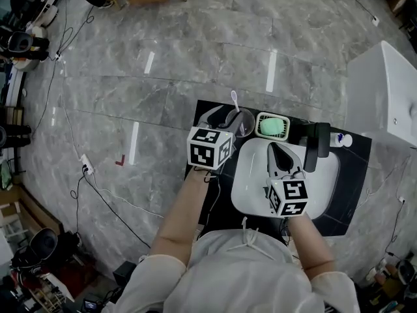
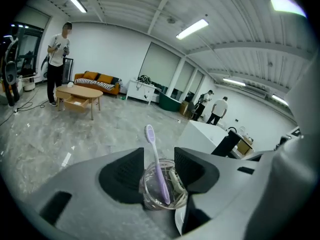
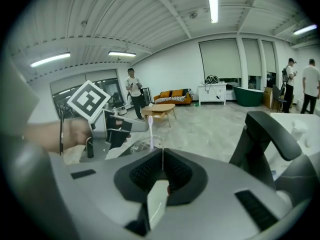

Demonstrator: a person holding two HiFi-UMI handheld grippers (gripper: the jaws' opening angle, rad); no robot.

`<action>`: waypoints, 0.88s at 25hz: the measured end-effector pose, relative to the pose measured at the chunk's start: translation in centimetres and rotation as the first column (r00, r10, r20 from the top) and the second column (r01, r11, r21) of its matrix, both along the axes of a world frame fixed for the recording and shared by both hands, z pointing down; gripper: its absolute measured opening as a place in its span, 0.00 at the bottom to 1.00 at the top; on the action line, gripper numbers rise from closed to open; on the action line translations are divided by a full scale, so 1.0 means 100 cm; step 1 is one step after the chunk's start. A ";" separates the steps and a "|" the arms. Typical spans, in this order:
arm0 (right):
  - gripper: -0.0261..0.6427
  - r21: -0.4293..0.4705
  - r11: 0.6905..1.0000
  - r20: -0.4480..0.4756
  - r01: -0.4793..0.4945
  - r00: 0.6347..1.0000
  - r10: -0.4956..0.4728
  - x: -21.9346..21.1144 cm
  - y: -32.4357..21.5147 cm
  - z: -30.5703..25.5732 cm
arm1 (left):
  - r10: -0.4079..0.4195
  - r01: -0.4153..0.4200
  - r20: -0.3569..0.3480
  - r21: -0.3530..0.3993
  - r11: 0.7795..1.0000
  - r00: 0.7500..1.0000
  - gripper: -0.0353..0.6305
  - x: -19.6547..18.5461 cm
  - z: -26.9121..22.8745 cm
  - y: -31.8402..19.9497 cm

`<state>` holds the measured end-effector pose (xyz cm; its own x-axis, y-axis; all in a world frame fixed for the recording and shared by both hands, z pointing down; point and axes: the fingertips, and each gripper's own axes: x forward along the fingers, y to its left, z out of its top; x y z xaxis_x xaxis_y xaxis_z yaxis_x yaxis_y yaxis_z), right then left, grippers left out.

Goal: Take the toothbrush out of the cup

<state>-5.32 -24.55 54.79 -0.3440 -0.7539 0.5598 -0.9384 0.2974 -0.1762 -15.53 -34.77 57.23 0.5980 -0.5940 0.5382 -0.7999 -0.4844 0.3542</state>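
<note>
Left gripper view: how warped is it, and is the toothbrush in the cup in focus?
Left gripper view: heavy fisheye bowing the ceiling, dark corners, yet the toothbrush and clear cup look sharp. Head view: strip-light glare streaks the glossy floor.

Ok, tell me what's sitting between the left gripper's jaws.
A clear cup with the purple toothbrush standing in it sits between those jaws, which stand apart; the left gripper view shows it.

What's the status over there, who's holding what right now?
Left tongs open around the cup. Right tongs shut, empty, over the sink. Toothbrush leaning in cup, head clear above rim.
</note>
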 end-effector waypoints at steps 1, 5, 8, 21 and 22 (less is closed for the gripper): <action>0.08 -0.004 1.000 0.001 0.000 1.000 0.000 0.001 -0.001 0.002 | -0.007 0.007 0.004 -0.013 1.000 1.000 0.32 0.000 0.004 -0.003; 0.08 -0.013 1.000 -0.003 0.009 1.000 -0.009 0.004 -0.009 0.008 | -0.003 0.004 0.028 -0.048 0.999 1.000 0.32 0.003 0.016 -0.011; 0.08 -0.022 1.000 -0.004 0.005 1.000 -0.005 0.009 -0.013 0.013 | 0.006 -0.003 0.057 -0.056 0.998 0.998 0.32 0.007 0.021 -0.014; 0.08 -0.037 0.999 -0.003 -0.011 1.000 0.011 0.023 -0.015 0.018 | 0.009 0.000 0.140 -0.068 0.998 0.990 0.14 0.010 0.032 -0.021; 0.08 -0.038 0.999 -0.003 -0.010 1.000 0.009 0.023 -0.015 0.018 | 0.008 0.002 0.140 -0.067 0.998 0.990 0.13 0.010 0.032 -0.021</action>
